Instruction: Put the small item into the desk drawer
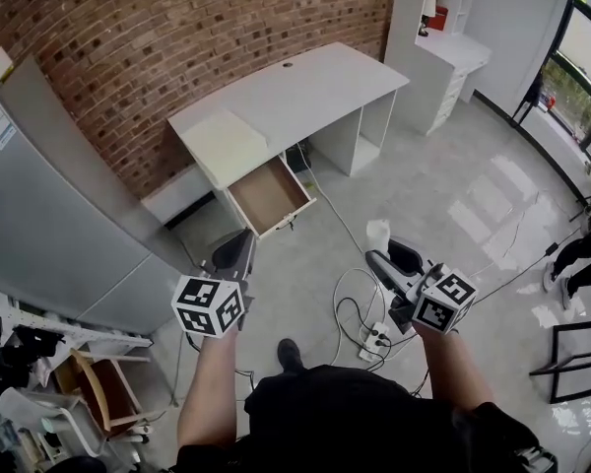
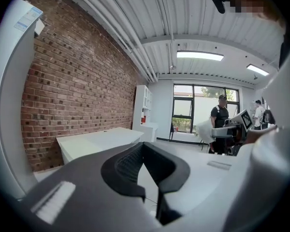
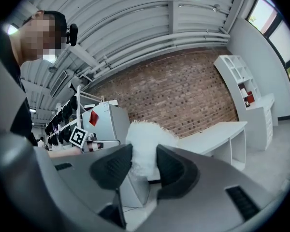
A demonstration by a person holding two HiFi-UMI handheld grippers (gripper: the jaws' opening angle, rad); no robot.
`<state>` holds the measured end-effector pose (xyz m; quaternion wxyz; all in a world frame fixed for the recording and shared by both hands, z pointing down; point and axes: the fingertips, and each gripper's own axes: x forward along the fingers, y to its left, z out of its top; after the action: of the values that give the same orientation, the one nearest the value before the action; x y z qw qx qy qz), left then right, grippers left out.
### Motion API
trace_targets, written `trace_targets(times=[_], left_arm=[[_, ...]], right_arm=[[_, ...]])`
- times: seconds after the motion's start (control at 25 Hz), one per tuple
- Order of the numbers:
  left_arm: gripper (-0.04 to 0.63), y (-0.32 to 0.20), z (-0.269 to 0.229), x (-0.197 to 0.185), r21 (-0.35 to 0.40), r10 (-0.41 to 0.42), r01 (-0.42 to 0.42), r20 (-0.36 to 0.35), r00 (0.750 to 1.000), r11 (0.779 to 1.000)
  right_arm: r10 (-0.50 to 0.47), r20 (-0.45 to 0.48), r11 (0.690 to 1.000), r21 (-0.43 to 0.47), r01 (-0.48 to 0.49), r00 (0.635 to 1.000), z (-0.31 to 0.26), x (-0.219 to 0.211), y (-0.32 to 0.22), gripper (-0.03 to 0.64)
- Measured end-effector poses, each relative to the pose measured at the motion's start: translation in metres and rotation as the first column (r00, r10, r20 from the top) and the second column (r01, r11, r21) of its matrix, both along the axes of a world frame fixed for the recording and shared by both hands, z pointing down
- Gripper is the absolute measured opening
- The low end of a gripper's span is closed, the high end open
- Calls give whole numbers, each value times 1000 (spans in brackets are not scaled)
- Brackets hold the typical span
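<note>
In the head view a white desk (image 1: 305, 92) stands against the brick wall, and its drawer (image 1: 269, 197) is pulled out with its inside bare. My right gripper (image 1: 376, 256) hovers over the floor to the right of the drawer, shut on a small white fluffy item (image 1: 377, 232). The right gripper view shows that fluffy item (image 3: 145, 139) squeezed between the two black pads of the gripper (image 3: 144, 153). My left gripper (image 1: 238, 244) sits just in front of the drawer. In its own view the gripper (image 2: 143, 144) has its tips together with nothing between them. The desk (image 2: 96, 141) lies beyond.
A power strip with looping cables (image 1: 374, 338) lies on the floor by my feet. A tall grey cabinet (image 1: 59, 205) stands at the left and a white shelf unit (image 1: 443, 57) at the back right. A person (image 1: 581, 254) stands at the right edge.
</note>
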<state>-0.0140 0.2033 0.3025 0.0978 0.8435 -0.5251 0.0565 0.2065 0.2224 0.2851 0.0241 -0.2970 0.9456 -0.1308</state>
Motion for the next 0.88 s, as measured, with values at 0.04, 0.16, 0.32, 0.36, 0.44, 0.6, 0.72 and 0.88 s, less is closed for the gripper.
trace_targets(times=[0.04,0.16,0.32,0.36,0.44,0.6,0.72,0.88], left_arm=[[11,-8,2,-8,-5,2,-2,-1,1000,1000],[11,-29,8,-33,-20,2,-2,-1,1000,1000],[11,-46,17,-63,-39,-3,2,-12,1000,999],[11,-50,19,-70,-44,-2,2,-15,1000,999],[11,-57,23,-84,-51,-4,3,-23,1000,999],[11,-67,32,-106,-68,3,-7,-48,999,998],[11,-70,40,-118,-79,24,-29,-58,998,996],[11,-84,48,-131,-90,27,-34,-80,996,995]], right_arm=[[-1,1,1000,-6,1,1000,2,-10,-9,155],[-15,-6,1000,-20,15,1000,9,-40,-31,155],[-21,-9,999,-43,21,1000,18,-71,-54,155],[-22,-14,999,-48,21,1000,18,-78,-58,155],[-21,-26,998,-55,20,999,20,-91,-67,155],[-14,-52,998,-66,10,999,25,-115,-78,155],[-1,-67,997,-76,-4,998,29,-129,-82,155],[-8,-76,995,-96,1,997,34,-147,-86,155]])
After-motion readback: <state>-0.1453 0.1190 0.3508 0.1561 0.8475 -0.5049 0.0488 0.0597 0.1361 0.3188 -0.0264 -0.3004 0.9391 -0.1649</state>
